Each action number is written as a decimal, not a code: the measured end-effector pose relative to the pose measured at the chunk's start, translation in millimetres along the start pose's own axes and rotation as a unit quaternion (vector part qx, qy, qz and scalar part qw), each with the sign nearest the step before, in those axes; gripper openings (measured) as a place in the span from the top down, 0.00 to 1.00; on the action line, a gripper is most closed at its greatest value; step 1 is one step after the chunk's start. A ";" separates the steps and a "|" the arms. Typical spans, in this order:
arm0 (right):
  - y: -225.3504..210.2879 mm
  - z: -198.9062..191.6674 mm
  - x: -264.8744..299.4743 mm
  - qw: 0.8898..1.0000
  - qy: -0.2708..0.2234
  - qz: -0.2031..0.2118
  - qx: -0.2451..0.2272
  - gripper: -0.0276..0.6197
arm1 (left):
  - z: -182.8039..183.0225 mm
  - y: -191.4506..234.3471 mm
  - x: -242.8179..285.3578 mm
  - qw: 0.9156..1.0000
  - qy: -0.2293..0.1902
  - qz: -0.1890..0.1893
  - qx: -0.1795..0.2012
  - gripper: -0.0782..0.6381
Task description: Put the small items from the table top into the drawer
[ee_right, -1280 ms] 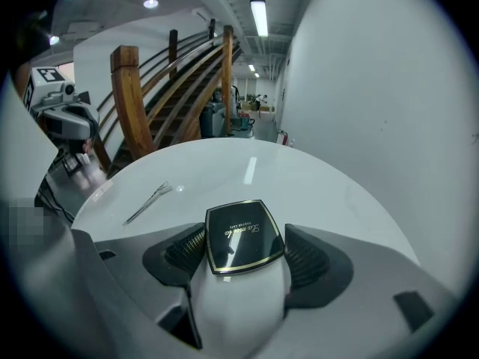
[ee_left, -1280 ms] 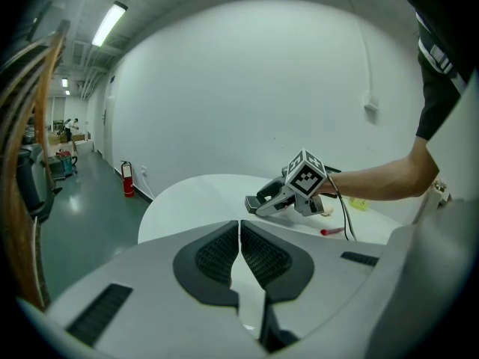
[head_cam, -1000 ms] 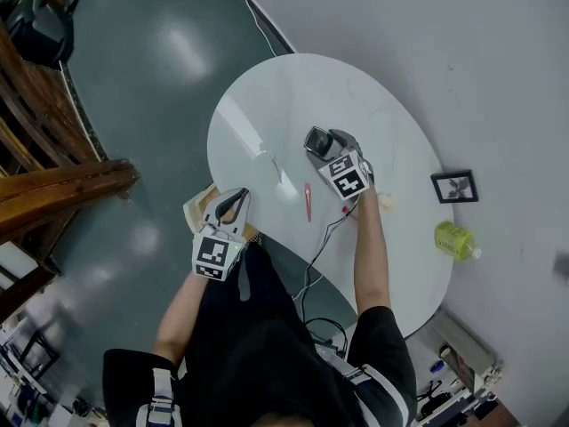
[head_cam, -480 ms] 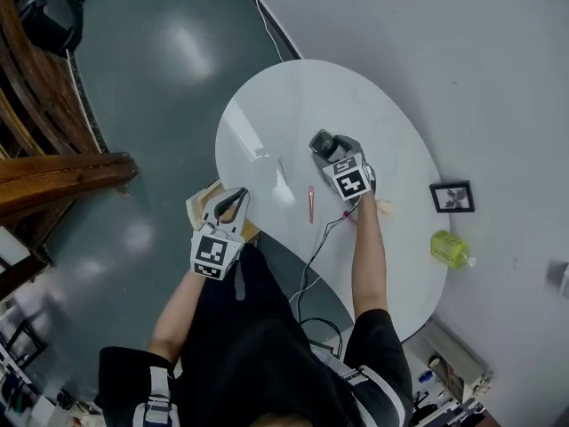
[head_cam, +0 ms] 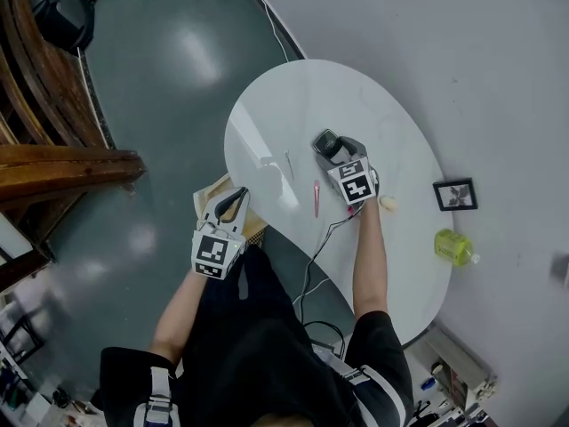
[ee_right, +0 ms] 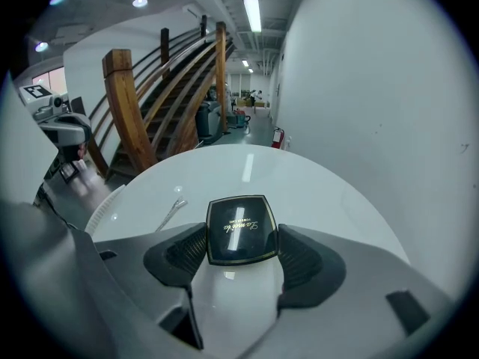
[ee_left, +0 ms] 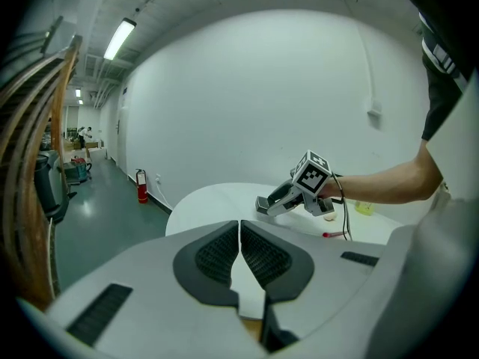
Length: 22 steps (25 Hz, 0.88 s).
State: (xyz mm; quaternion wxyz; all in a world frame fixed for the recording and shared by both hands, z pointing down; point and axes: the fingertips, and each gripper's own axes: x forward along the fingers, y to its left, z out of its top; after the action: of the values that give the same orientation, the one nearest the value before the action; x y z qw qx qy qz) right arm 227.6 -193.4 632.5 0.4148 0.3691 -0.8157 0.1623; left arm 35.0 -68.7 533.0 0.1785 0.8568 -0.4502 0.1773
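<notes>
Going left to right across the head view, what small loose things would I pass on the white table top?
thin silver metal piece → red pen → small beige item

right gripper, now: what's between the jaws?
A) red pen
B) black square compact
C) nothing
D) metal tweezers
B: the right gripper view shows the right gripper with its jaws closed on the sides of the black compact, while the red stick lies apart on the table.
</notes>
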 end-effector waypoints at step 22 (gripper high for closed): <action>164.8 75.1 -134.6 0.985 -0.168 -0.030 0.016 0.48 | 2.5 20.5 -94.6 0.999 -0.040 0.026 0.006 0.86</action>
State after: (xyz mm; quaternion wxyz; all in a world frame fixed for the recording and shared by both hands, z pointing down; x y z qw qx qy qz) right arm 116.0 -62.2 486.8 0.2709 0.4217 -0.8597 0.0987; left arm -32.1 -13.8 489.9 0.1504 0.8522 -0.4780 0.1504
